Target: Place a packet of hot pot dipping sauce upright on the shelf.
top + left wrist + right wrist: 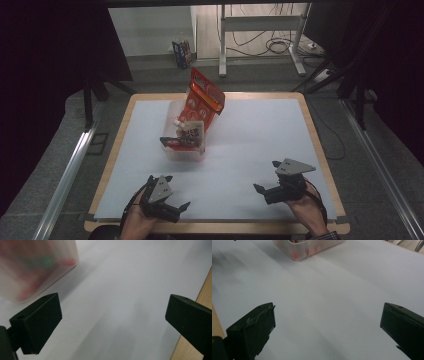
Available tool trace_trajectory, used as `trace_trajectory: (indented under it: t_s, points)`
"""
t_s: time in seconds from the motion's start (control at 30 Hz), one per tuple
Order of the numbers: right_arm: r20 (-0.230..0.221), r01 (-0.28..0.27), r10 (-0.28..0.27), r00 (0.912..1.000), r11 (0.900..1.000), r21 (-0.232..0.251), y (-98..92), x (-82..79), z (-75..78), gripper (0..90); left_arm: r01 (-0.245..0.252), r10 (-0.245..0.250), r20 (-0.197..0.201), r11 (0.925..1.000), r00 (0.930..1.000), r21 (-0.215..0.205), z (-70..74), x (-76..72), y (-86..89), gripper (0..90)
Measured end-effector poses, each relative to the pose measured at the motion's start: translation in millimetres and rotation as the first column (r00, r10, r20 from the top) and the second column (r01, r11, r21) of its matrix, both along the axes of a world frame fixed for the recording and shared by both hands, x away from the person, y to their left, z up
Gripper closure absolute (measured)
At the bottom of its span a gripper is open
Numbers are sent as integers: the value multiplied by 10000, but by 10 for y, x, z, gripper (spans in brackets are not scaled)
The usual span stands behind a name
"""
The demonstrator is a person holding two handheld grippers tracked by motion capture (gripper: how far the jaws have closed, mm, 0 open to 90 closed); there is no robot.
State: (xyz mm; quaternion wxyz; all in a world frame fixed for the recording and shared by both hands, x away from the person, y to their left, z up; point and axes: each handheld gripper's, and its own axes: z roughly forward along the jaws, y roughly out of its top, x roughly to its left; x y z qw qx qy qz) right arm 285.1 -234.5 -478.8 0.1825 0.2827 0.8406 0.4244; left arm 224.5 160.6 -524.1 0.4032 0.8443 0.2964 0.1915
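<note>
Clear plastic bin sits left of the table's middle, toward the far edge, snack packets inside; a red bag stands tall out of it. Left gripper and right gripper rest near the near edge, both spread wide, empty, well apart from the bin. Packing looks done, or a pause between items; cannot tell which.

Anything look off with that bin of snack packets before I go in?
The red packet sticks up tilted, well above the clear bin, leaning toward the far right. The other packets sit jumbled, one dark packet poking over the left rim. Nothing spilled on the white mat.
</note>
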Motion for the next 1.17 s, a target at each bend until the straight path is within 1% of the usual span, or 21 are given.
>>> trace_trajectory:
  t_s: [0.3,0.5,0.67,0.83,0.9,1.17]
  points:
    - [-2,363,-363,9993,9993,15,-151,-47,-37,0,18,-18,23,10000,10000,23,-2,-1,-4,6]
    - [-179,635,-635,9978,9980,-45,-254,-79,-84,0,30,-30,19,10000,10000,78,-7,0,-9,6]
    - [-362,854,-864,9956,9960,-281,-317,-102,-138,0,48,-48,0,9999,10000,118,-12,2,-13,6]
    - [-646,994,-1026,9926,9937,-510,-362,-108,-200,0,65,-65,8,9998,10000,193,-19,1,-20,6]
    - [-650,1027,-1061,9922,9933,-533,-371,-108,-210,0,84,-84,5,9997,10000,224,-20,1,-24,6]
    - [-735,1093,-1117,9910,9934,-360,-384,-103,-219,0,120,-121,39,9996,9999,271,-22,2,-34,5]
